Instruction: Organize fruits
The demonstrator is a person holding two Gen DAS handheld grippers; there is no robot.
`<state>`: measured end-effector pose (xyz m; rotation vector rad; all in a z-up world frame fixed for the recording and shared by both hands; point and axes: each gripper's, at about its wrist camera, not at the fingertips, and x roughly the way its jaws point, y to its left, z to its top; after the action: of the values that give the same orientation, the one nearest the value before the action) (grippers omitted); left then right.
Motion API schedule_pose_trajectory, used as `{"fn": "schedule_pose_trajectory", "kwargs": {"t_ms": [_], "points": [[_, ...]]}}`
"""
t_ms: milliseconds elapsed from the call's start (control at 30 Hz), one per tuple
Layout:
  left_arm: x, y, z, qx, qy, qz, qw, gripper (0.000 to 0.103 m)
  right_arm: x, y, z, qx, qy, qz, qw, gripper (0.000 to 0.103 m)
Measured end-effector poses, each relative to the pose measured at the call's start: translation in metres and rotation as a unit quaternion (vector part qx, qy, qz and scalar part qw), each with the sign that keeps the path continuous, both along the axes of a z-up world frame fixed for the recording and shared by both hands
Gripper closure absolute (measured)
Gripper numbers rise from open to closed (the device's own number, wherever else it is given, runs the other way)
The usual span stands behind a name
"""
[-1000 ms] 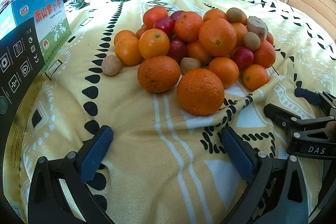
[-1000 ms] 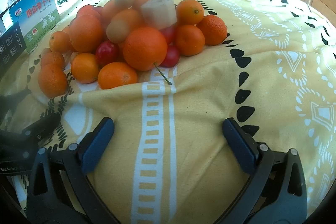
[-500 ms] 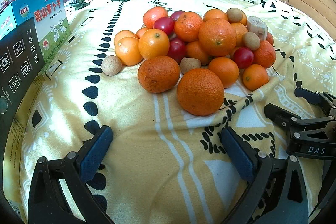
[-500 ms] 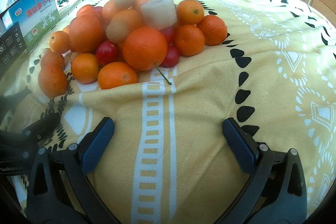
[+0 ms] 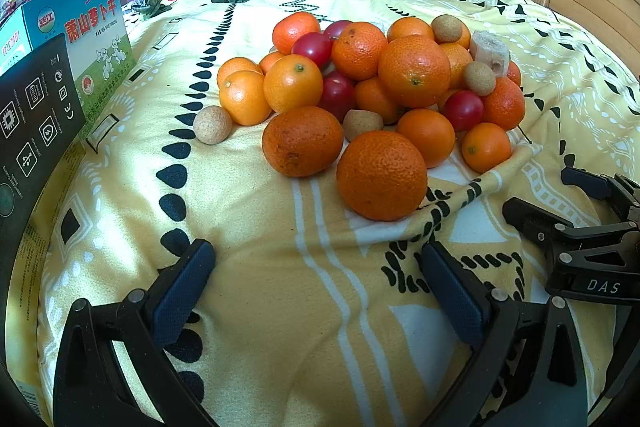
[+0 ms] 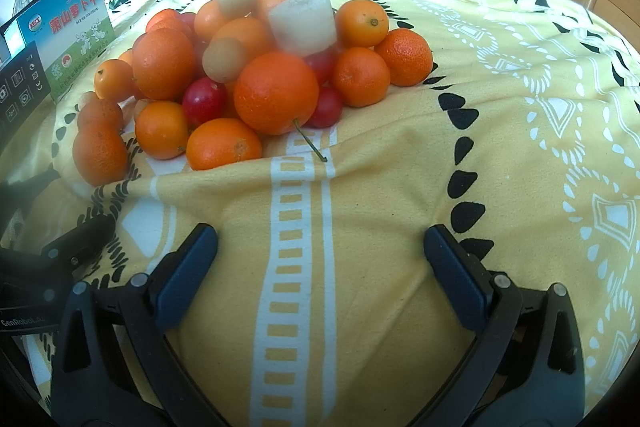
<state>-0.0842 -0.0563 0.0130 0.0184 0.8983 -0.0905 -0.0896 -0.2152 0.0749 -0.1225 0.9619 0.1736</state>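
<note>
The fruit pile of oranges, red plums and small brown fruits sits mid-bed on the yellow bedspread, with a printed box at the bed's left edge. The left tool and the right tool both gape wide and empty, short of the pile, side by side.

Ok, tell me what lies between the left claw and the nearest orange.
Only bare yellow blanket, seen in the left wrist view: the open left claw sits short of the nearest orange.
</note>
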Motion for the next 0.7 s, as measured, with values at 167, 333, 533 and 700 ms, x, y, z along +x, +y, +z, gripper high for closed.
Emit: {"fn": "schedule_pose_trajectory", "kwargs": {"t_ms": [167,333,533,700], "points": [[-0.0007,0.0009,0.0,0.0,0.0,0.0,1.0,0.0,0.0,0.0,0.0,0.0,0.0,0.0,1.0,0.0],[-0.0013,0.0017,-0.0001,0.0,0.0,0.0,1.0,0.0,-0.0001,0.0,0.0,0.0,0.0,0.0,1.0,0.0],[-0.002,0.0028,-0.0002,0.0,0.0,0.0,1.0,0.0,0.0003,0.0013,0.0002,-0.004,0.0,0.001,1.0,0.0],[-0.002,0.0029,-0.0005,-0.001,0.0,0.0,1.0,0.0,0.0016,-0.0002,0.0006,0.0,0.001,0.001,1.0,0.0]]}}
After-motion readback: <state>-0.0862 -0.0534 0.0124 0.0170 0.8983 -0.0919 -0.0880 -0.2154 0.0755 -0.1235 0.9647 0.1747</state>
